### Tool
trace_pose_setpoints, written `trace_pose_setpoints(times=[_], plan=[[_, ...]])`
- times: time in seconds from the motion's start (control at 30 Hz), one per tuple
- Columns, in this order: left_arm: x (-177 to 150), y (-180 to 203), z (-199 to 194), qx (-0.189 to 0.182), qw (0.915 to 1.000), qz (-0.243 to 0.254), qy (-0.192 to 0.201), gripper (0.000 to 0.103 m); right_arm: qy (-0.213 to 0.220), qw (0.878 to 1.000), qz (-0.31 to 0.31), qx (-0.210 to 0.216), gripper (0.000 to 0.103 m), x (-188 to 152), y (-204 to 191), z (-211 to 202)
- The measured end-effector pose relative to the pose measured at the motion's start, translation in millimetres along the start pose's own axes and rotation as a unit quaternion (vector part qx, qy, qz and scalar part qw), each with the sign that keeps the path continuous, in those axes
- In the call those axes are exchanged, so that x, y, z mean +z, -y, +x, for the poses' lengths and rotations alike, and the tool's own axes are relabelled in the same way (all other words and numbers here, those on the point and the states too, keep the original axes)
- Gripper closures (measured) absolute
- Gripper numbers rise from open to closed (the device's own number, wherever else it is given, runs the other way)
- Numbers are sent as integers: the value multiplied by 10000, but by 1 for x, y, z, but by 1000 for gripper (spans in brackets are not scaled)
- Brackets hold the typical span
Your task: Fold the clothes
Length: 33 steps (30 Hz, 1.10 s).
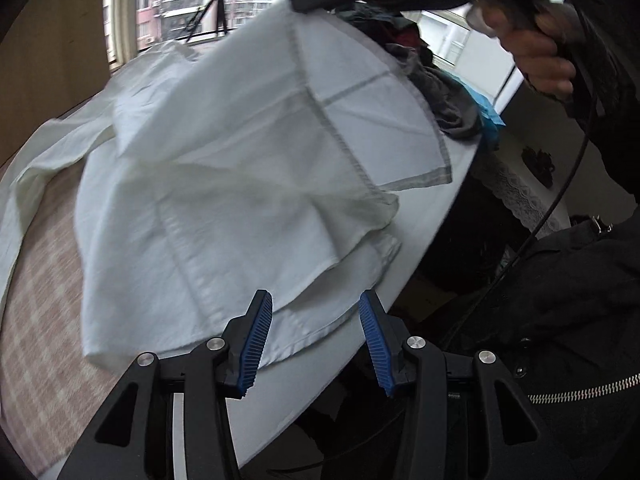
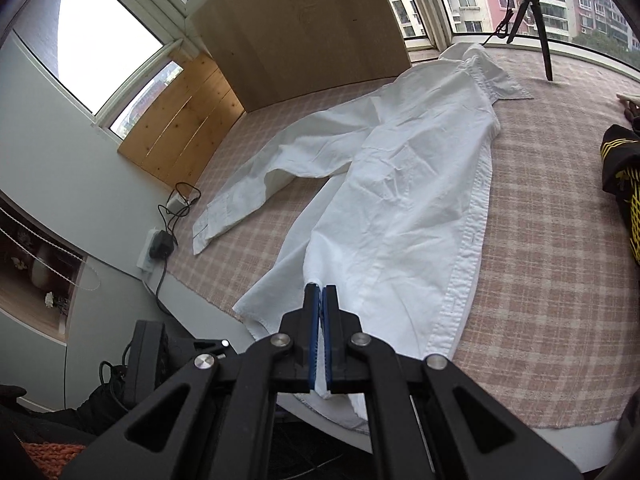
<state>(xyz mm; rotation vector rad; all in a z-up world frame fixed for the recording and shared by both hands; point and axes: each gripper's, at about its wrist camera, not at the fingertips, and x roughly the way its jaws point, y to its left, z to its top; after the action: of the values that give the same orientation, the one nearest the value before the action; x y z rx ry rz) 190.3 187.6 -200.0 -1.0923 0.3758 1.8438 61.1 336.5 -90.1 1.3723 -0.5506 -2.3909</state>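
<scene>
Over on the far left, a wooden panel [image 2: 296, 28] stands against the windows, and a power strip [image 2: 154, 246] with its black cable sits at the edge of the pink checked cloth [image 2: 540, 240] covering the tabletop [image 1: 424, 216]. The white shirt [image 2: 400, 184] is spread across that cloth, one sleeve [image 2: 256, 184] flung out to the left, collar [image 2: 496, 76] up by the tripod [image 2: 536, 20] near the far window. Now the right claw [image 2: 320, 296] — pressed together, pinching the shirt's lower hem, white fabric showing between the blue pads! From the left wrist view that corner is lifted high, the shirt's inside seams showing as it drapes down. The left claw [image 1: 316, 332] hangs spread just over the near hem, nothing between its pads [image 1: 256, 344]. To the right, a pile of dark clothes [image 1: 432, 68] lies on the tabletop, and a black and yellow garment [image 2: 624, 184] sits at the far right edge.
</scene>
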Motion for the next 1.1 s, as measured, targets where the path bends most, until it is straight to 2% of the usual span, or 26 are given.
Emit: trace_pose_setpoints(times=[0.1,0.2,0.23,0.27,0.33,0.6,0.7,0.77,0.87,0.97,1.0,1.1], plan=[[13,10,23,138,9995,228,-138,59,87,10000,-5,26,101,5,2,-5],[22,4,38,71,9998,29,-208,63,169,9998,-33,74,101,10,3,-11],[24,0,41,20,9998,-95,-197,69,188,9998,-34,108,101,12,4,-13],[26,-4,42,-78,9996,-217,-182,86,216,9997,-49,107,101,13,5,-15],[27,-10,43,-244,9989,-385,-91,101,240,9996,-97,99,101,16,6,-18],[27,-10,24,-362,9970,-625,263,102,238,9996,-92,157,101,23,20,-22],[24,-7,22,-142,9980,-584,200,102,211,9995,-137,213,101,26,23,-24],[20,-7,24,3,9985,-542,57,100,-3,9994,-287,209,101,26,22,-19],[15,-5,28,83,9985,-538,-88,101,-581,9959,-691,84,100,11,16,0],[13,-3,31,122,9980,-613,-124,101,-1096,9869,-1162,-231,88,-14,13,27],[13,-3,33,148,9978,-637,-139,101,-1271,9837,-1239,-278,87,-22,13,35],[11,-2,36,232,9971,-703,-174,101,-1829,9812,-590,200,84,-40,29,61]])
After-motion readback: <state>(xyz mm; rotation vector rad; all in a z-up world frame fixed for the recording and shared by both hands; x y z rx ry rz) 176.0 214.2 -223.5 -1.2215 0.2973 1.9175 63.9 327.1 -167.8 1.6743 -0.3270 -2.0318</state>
